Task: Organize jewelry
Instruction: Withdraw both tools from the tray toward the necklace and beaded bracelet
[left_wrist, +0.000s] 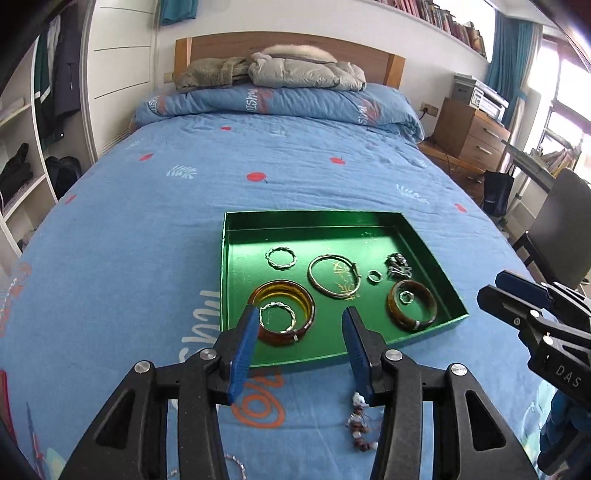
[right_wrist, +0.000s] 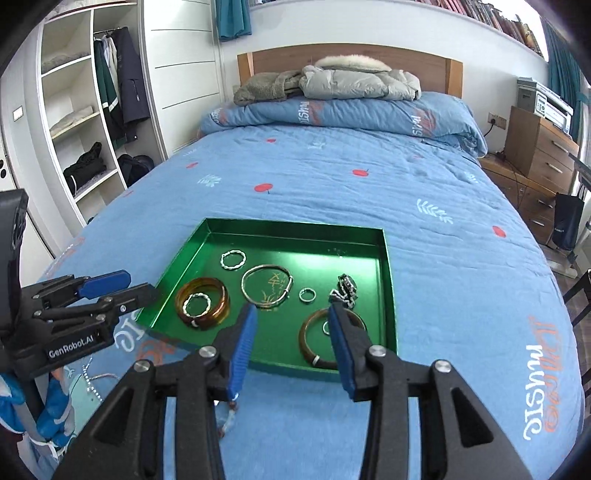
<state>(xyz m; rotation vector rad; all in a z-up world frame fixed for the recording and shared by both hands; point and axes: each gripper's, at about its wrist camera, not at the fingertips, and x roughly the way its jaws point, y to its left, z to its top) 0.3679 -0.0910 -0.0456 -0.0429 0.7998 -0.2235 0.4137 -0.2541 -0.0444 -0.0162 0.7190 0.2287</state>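
Bangles and rings in green tray (left_wrist: 436, 254) on blue bedspread (left_wrist: 147, 229), beaded bracelet (left_wrist: 360, 424) beside it, left claw (left_wrist: 301, 332) and right claw (right_wrist: 291, 328) parted, empty

Amber bangle (left_wrist: 281, 313): left rim hidden behind the left gripper's (left_wrist: 301, 325) blue jaw pad.
Brown bangle (right_wrist: 314, 345): right side covered by the right gripper's (right_wrist: 291, 325) jaw, lower centre of frame.
Bead bracelet (left_wrist: 360, 424): partly behind a jaw; beads too small to tell apart.
Chain (left_wrist: 236, 463): cut off at the bottom edge.
Dark chain heap (left_wrist: 398, 265): links too small to tell.
Gold marks on tray (left_wrist: 236, 236) floor: unreadable.
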